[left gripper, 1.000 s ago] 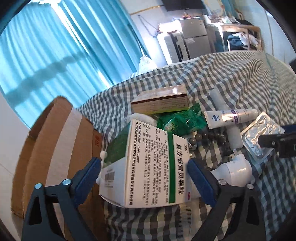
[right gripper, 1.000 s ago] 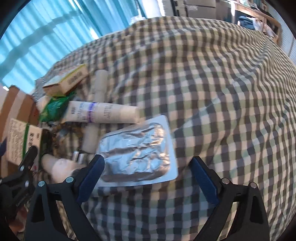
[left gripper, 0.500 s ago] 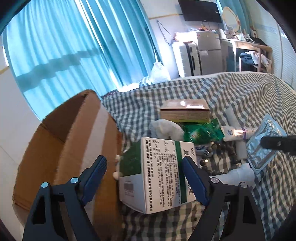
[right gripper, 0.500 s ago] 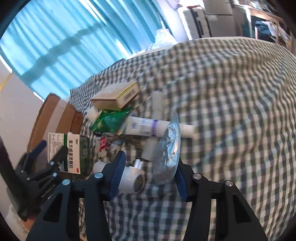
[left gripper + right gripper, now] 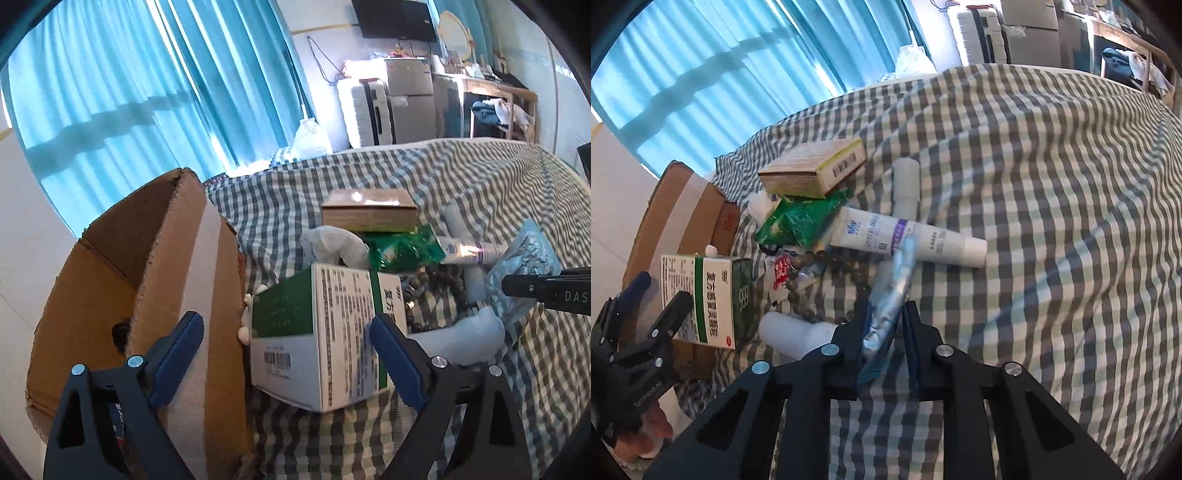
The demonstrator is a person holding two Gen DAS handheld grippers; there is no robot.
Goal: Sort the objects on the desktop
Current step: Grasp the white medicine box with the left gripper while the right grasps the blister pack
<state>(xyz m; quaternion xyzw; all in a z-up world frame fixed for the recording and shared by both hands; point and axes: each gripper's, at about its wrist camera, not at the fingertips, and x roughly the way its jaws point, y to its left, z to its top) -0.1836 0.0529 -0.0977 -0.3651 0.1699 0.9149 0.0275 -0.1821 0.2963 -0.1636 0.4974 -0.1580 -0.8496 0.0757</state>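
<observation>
The right gripper (image 5: 884, 332) is closing on the blister pack (image 5: 892, 291), which a second ago was lying flat on the checked cloth (image 5: 1052, 184) between wide-open jaws; now the pack is standing on edge between the pads and appears to be lifting clear of the pile. Judgement: the pick is nearly complete, and transfer to the carton (image 5: 122, 295) is the likely next step.

The left gripper (image 5: 288, 350) is opening, and its left pad is sitting apart from the green-and-white box (image 5: 325, 332) (the box is leaning against the carton wall, not carried). Earlier the jaws were bracketing the box more closely.

The left view is showing the carton's open interior and the right gripper's tip against the pack's foil face. The right view is showing instead the pack edge-on between the pads, plus the tube (image 5: 908, 236), the beads (image 5: 827, 266) and the white bottle (image 5: 794, 332) in the pile.
</observation>
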